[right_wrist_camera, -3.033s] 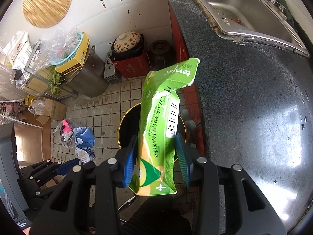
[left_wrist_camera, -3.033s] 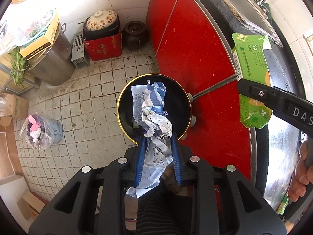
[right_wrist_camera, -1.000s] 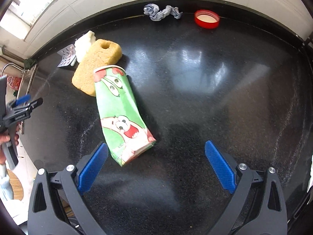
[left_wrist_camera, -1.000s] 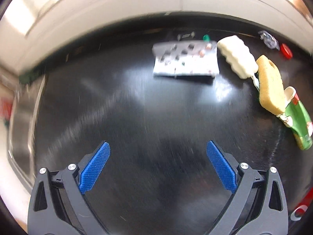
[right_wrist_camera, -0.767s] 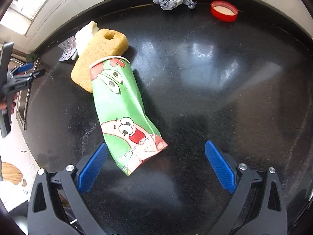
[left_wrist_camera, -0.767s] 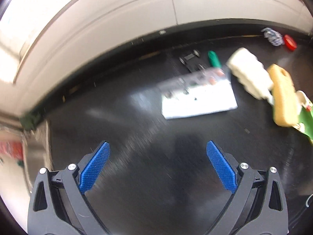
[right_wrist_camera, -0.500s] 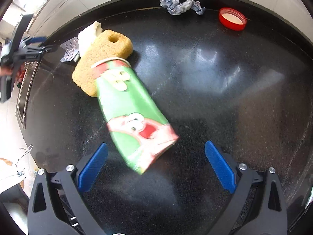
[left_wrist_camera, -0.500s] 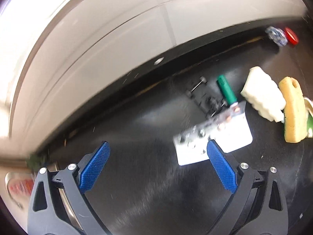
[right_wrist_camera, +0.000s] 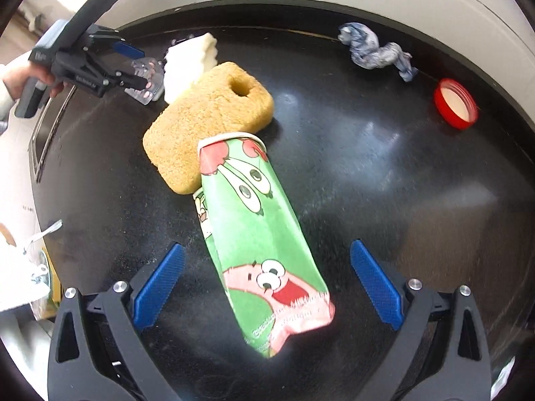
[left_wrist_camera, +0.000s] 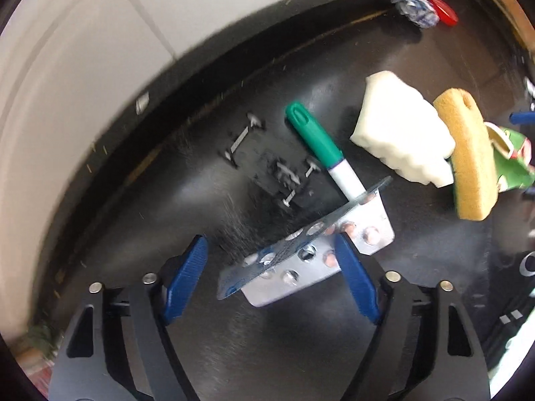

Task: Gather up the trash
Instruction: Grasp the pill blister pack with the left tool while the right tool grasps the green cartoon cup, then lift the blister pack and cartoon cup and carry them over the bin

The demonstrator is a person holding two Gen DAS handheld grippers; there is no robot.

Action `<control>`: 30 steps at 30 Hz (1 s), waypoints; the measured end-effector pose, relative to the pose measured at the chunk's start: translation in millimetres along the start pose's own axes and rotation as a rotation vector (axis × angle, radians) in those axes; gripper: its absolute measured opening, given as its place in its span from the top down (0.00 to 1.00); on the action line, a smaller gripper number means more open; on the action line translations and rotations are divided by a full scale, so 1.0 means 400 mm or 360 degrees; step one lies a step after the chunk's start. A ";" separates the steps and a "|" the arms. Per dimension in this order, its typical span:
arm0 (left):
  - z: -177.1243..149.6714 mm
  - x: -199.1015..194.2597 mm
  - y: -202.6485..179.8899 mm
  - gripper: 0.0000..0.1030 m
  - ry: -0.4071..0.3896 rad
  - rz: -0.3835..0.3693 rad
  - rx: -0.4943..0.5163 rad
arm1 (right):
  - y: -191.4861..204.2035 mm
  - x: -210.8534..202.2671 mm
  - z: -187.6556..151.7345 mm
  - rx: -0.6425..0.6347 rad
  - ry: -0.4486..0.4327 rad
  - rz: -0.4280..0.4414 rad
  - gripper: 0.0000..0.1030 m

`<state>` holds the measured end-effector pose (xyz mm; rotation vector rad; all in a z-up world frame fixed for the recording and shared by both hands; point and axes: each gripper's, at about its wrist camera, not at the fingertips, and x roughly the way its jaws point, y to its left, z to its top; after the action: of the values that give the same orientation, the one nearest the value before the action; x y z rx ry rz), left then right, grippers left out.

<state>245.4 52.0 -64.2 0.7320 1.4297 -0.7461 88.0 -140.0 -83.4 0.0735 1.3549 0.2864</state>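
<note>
Left gripper [left_wrist_camera: 269,267]: fingers just been closing, not yet pressing; silver blister pack [left_wrist_camera: 311,257] lies between them on the black tabletop [left_wrist_camera: 167,200], its edge against the right finger. Green-capped pen [left_wrist_camera: 317,143] at 12 o'clock of the pack. White foam [left_wrist_camera: 401,133] and yellow sponge [left_wrist_camera: 468,153] at 2 o'clock.

Right gripper [right_wrist_camera: 267,287]: fingers spread wide, gripping nothing; flattened green cartoon cup [right_wrist_camera: 257,234] between them, its rim touching the sponge at 11 o'clock. Red lid [right_wrist_camera: 454,103] at 2 o'clock.
</note>
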 end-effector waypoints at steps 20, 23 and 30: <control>-0.314 -0.103 -0.033 0.45 -0.0281 -0.0059 -0.0643 | -0.192 -0.105 -0.164 0.0562 -0.0219 -0.0009 0.51; -0.401 -0.145 -0.054 0.45 -0.0401 -0.0052 -0.0789 | -0.229 -0.127 -0.215 0.0600 -0.0256 -0.0053 0.51; -0.584 -0.197 -0.127 0.45 -0.0587 0.0008 -0.1159 | -0.238 -0.150 -0.232 0.0553 -0.0280 -0.0067 0.51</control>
<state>67.5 213.2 11.7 0.0272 1.2300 -0.2864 2.1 -256.7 -67.1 0.3519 1.2176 0.0059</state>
